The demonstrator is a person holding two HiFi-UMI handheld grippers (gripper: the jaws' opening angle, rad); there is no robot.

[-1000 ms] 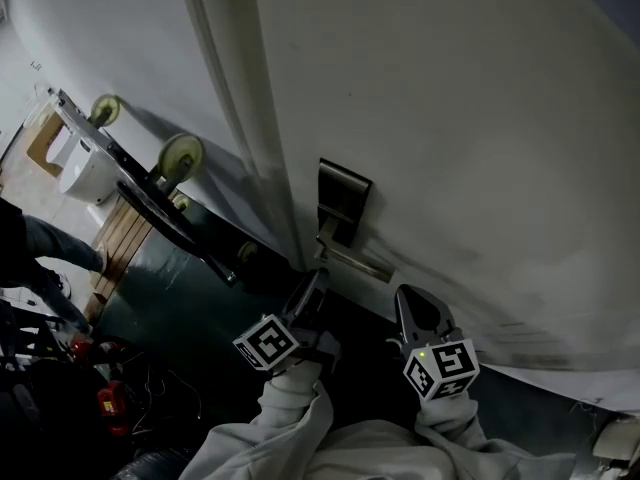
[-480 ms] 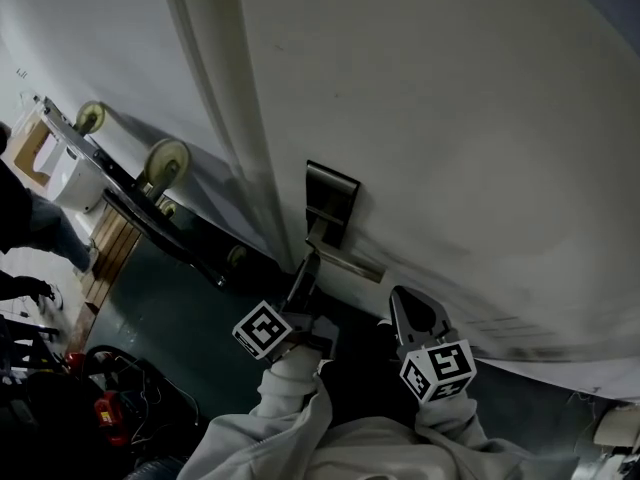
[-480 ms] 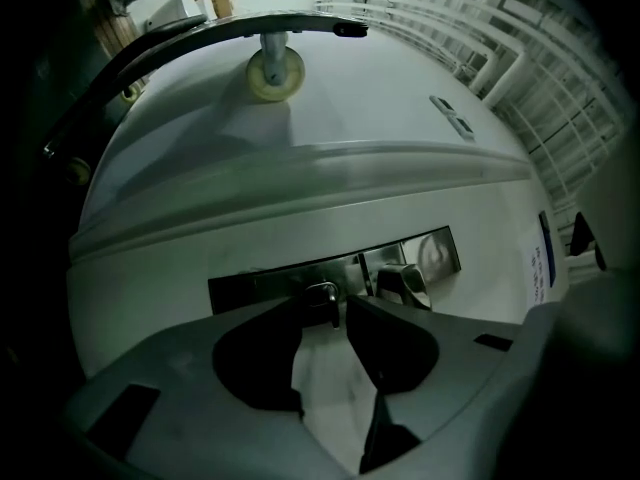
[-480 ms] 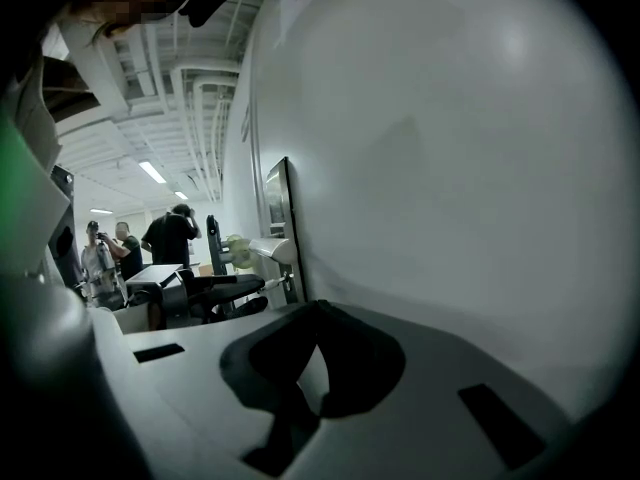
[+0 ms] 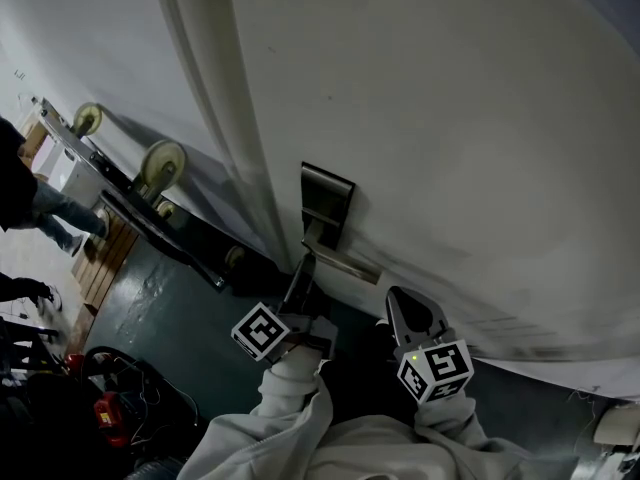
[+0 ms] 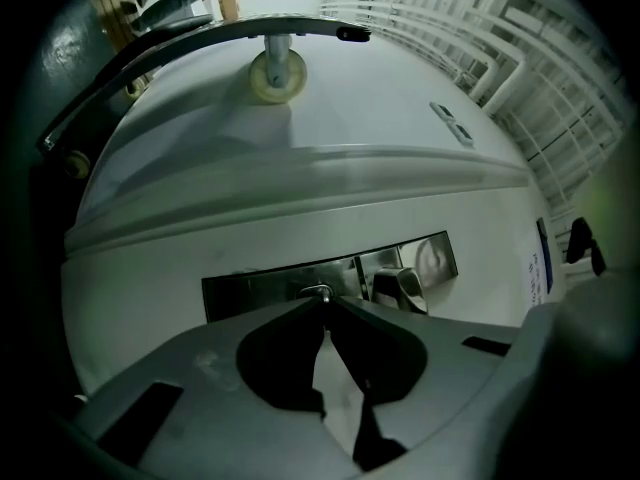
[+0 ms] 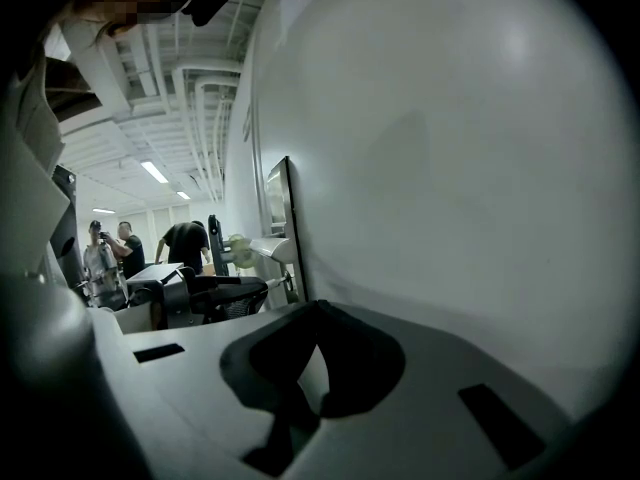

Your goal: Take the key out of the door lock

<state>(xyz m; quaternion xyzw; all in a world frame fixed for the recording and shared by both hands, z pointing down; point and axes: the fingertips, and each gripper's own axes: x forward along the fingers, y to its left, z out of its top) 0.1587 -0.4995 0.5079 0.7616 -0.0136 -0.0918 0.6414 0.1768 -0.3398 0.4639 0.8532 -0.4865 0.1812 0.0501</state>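
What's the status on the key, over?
Left gripper just closed on the key in the lock plate. Right gripper shut, empty, beside the door. Nothing in the way.

Surroundings. A cream caster wheel (image 5: 163, 164) and a second caster wheel (image 5: 87, 118), farther off, are mounted on a dark metal frame (image 5: 160, 230). Beside the frame, a slatted wooden pallet (image 5: 100, 260) rests on the dark green floor (image 5: 170, 308). Lower left: a red object (image 5: 106, 408) lies among black cables (image 5: 150, 388). A person's leg (image 5: 45, 218) enters at the left edge. In the right gripper view, people (image 7: 185, 243) stand beneath ceiling strip lights (image 7: 155, 171) and white ceiling pipes (image 7: 205, 88).
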